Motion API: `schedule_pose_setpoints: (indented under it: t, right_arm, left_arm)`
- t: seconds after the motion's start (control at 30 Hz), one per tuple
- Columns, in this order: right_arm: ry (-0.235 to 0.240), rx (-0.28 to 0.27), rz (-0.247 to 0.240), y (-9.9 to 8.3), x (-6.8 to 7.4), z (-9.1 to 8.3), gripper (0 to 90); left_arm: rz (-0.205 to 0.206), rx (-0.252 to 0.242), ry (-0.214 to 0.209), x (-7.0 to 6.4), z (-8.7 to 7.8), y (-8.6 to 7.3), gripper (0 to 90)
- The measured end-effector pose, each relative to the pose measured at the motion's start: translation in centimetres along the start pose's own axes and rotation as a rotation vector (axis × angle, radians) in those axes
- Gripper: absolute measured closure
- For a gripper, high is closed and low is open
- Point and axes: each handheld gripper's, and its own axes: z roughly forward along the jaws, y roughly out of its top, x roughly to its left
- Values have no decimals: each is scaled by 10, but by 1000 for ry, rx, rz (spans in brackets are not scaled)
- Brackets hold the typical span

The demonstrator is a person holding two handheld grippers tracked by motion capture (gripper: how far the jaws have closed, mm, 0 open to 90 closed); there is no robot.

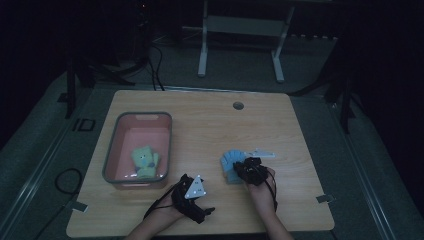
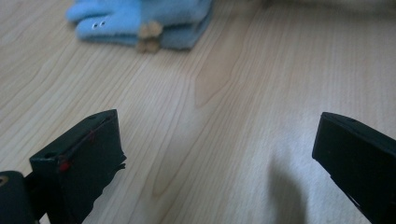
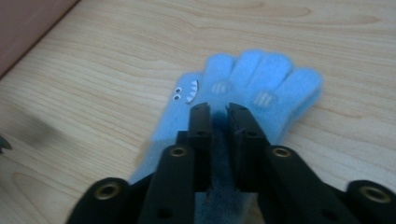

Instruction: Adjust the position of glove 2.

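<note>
The right gripper [image 3: 218, 108] pinches the blue glove [image 3: 247, 88] mid-palm, probably to lift it toward the pink bin [image 1: 112, 150]; the left gripper [image 2: 215, 154] waits spread nearby.

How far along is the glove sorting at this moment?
Done: the green glove lies in the pink bin. In hand: the right tongs are pinched on the blue glove, which is flat on the table. Left: lifting it into the bin. The left tongs are open.
</note>
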Motion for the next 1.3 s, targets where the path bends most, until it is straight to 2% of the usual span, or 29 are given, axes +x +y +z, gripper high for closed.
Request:
schedule_pose_setpoints:
  t: [0.17,0.23,0.43,0.47,0.5,0.57,0.63,0.7,0.77,0.83,0.9,1.1,1.3]
  right_arm:
    - [12,-25,-17,5,0,-7,624]
    - [27,-33,-33,7,0,-10,494]
    - [98,-37,-59,12,-8,-11,200]
    - [110,-41,-66,12,-10,-11,175]
    - [119,-45,-67,13,-10,-12,175]
    - [125,-41,-103,13,-13,-14,150]
    - [171,-39,-123,14,-17,-16,155]
    - [194,-36,-138,15,-22,-17,176]
    - [187,-37,-175,16,-27,-18,177]
    - [191,-61,-197,16,-33,-21,170]
    - [199,-75,-203,17,-39,-24,149]
    - [218,-91,-193,20,-58,-28,143]
    - [247,-60,-188,24,-65,-28,143]
  left_arm:
    - [-9,-12,-3,-1,0,2,26]
    - [-16,-6,-16,-1,-1,5,38]
    - [-20,-2,-33,0,2,14,38]
    - [-21,0,-39,0,2,16,38]
    - [-27,5,-44,1,4,18,38]
    - [-29,4,-50,2,5,19,38]
    - [-32,7,-60,3,7,22,38]
    - [-29,1,-63,4,10,24,38]
    - [-32,-6,-67,5,12,25,38]
    - [-26,-20,-62,7,14,28,38]
    - [-24,-36,-62,9,15,32,38]
    - [9,-21,-77,14,23,46,38]
    - [16,-12,-71,18,34,56,39]
